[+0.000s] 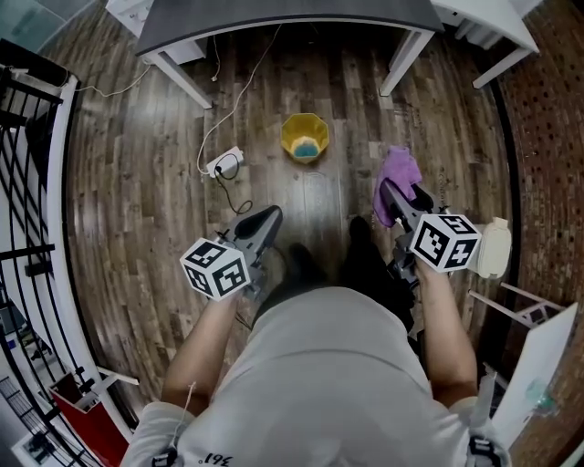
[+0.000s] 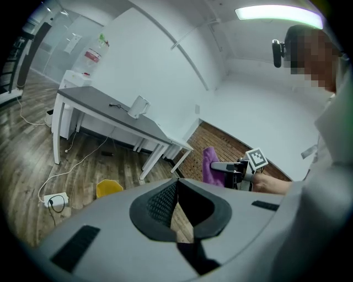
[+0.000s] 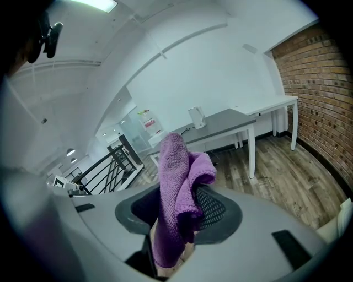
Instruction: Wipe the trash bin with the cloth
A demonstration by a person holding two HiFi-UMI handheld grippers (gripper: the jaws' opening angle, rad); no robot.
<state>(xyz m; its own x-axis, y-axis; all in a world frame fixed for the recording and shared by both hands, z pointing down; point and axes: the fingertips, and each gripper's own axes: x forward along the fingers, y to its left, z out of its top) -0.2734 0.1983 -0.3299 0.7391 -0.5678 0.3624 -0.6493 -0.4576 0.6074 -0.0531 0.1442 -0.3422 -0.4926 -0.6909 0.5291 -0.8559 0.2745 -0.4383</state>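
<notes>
The person is standing on a wooden floor [image 1: 137,210] and is holding one gripper in each hand. The left gripper [image 1: 267,217] is pointing forward and a little down, and its fingers [image 2: 157,201] are pressing together with nothing between them. The right gripper [image 1: 391,193] is gripping a purple cloth [image 1: 399,173]: its fingers [image 3: 218,212] are closing on the lower part of the cloth, and the upper part is standing up above them in a loose fold.

The yellow trash bin [image 1: 304,137] is sitting upright on the floor in front of the person, between the two grippers in the head view and well apart from both. Something blue is lying at its bottom. The cloth is not touching the bin.

A white power strip [image 1: 224,162] with its cable is lying on the floor to the left of the bin. Behind the bin a gray bench [image 1: 274,18] with white legs is standing, and a white kettle [image 2: 139,107] is resting on it. A black railing [image 1: 27,182] is running along the left side.
</notes>
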